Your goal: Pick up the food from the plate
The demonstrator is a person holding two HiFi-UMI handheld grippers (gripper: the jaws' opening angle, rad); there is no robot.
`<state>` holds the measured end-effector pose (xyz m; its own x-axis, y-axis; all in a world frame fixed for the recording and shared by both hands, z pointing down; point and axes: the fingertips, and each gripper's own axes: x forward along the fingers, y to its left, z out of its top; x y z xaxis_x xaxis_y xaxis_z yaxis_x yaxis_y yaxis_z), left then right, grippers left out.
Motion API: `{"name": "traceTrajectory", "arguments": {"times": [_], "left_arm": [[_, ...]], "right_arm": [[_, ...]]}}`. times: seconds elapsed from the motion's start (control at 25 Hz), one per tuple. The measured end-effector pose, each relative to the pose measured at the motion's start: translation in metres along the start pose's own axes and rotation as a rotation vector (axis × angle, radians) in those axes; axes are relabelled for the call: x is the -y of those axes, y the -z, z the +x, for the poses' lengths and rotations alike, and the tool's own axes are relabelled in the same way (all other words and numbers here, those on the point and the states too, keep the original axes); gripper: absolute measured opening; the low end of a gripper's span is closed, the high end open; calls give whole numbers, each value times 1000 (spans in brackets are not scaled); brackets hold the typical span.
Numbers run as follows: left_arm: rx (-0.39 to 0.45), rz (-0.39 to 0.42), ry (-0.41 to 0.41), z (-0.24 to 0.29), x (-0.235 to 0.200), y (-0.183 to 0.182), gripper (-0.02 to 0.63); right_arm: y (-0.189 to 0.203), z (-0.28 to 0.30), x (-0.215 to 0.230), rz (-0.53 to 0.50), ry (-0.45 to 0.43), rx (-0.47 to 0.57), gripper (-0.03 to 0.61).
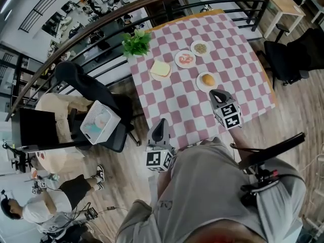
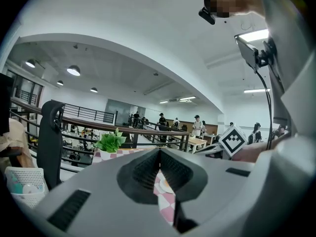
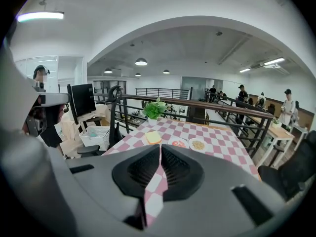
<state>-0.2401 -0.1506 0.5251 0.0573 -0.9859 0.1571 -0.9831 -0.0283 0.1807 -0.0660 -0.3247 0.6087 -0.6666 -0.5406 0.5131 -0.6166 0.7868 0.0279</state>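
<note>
Both tongs are pressed shut with nothing between them. The left tongs (image 1: 161,122) hang over the near left corner of the table (image 1: 172,103). The right tongs (image 1: 218,93) sit over its near right part, with their tip just short of the bun (image 1: 208,79) on a small white plate (image 1: 198,83). With both closed and empty, I judge that no pick has begun. The right pair is the better lined up, tilted down toward the far end, and it would have to spread before it could take anything. The food lies in a loose cluster across the middle and far part of the table. The bun is nearest, and a pale yellow slice (image 1: 160,68) sits on a plate to its far left. Beyond is a plate of something red (image 1: 185,58), and a plate of brownish grains (image 1: 201,48) is farthest. Each plate stands apart with bare cloth around it, which probably leaves room to come at one item alone. A potted plant (image 1: 136,43) stands at the far left corner, clear of the plates. The cloth is checked pink and white and lies flat. Around the table is an open upper level with a wood floor (image 1: 298,110). A dark railing (image 1: 152,1) curves past the far and left sides, and a black chair (image 1: 76,77) at the left carries a white basket (image 1: 99,121).
</note>
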Motion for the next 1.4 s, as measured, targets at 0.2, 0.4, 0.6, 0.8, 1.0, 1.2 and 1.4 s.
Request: {"name": "traceTrajectory", "arguments": {"times": [0.2,0.4,0.6,0.8,1.0,1.2,1.4], "left_arm": [[14,-2,-8,-2,-3,0,8],[15,-5,-19,-3,-4,-1,9],[13,-4,-26,-5,-1,-1,9],[5,-7,-43,-12,1,3,9],[1,2,-58,-20,2,2,8],[-2,3,-82,-31,-2,4,9],[-7,2,-101,-38,-6,8,9]], "right_arm": [[-8,-1,2,-22,57,28,218],[-10,4,1,-41,52,11,229],[-4,12,2,-51,33,-11,229],[6,26,2,-66,8,-48,229],[19,48,12,-56,3,-90,229],[32,75,27,-71,18,-135,229],[58,107,43,-117,15,-225,229]]}}
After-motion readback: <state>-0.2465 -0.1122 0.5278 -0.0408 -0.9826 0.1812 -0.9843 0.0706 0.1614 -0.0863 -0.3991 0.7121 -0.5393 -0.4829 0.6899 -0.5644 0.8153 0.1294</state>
